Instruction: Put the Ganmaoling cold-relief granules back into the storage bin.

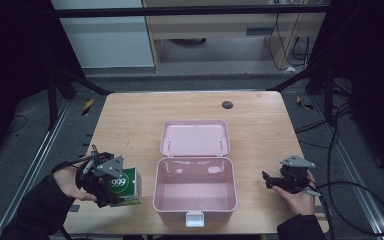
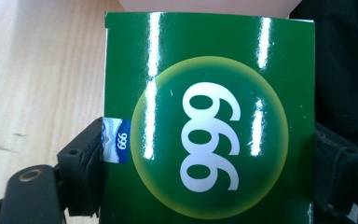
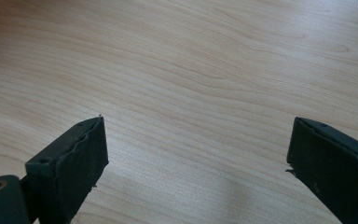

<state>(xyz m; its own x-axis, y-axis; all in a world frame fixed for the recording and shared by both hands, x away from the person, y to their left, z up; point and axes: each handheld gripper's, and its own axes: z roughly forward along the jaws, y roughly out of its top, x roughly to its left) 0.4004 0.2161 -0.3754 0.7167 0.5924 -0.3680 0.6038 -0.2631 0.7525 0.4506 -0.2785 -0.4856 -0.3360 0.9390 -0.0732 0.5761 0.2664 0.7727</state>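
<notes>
A green carton marked "999" (image 1: 125, 187) is at the table's front left, just left of the pink box (image 1: 195, 192). My left gripper (image 1: 111, 192) is shut on it; in the left gripper view the carton (image 2: 209, 121) spans the whole gap, and both black pads (image 2: 91, 177) press on its sides. The pink box stands open, its lid (image 1: 195, 138) folded back flat and its inside bare. Right of the box, my right gripper (image 1: 268, 181) hovers low over the wood, jaws wide apart (image 3: 198, 158) with nothing between them.
The wooden table (image 1: 130, 120) has a dark round grommet (image 1: 227, 104) near its far edge. The box has a white latch (image 1: 194, 219) at its front. A cable (image 1: 360, 200) trails from the right gripper off the table's right side. Dark floor surrounds the table.
</notes>
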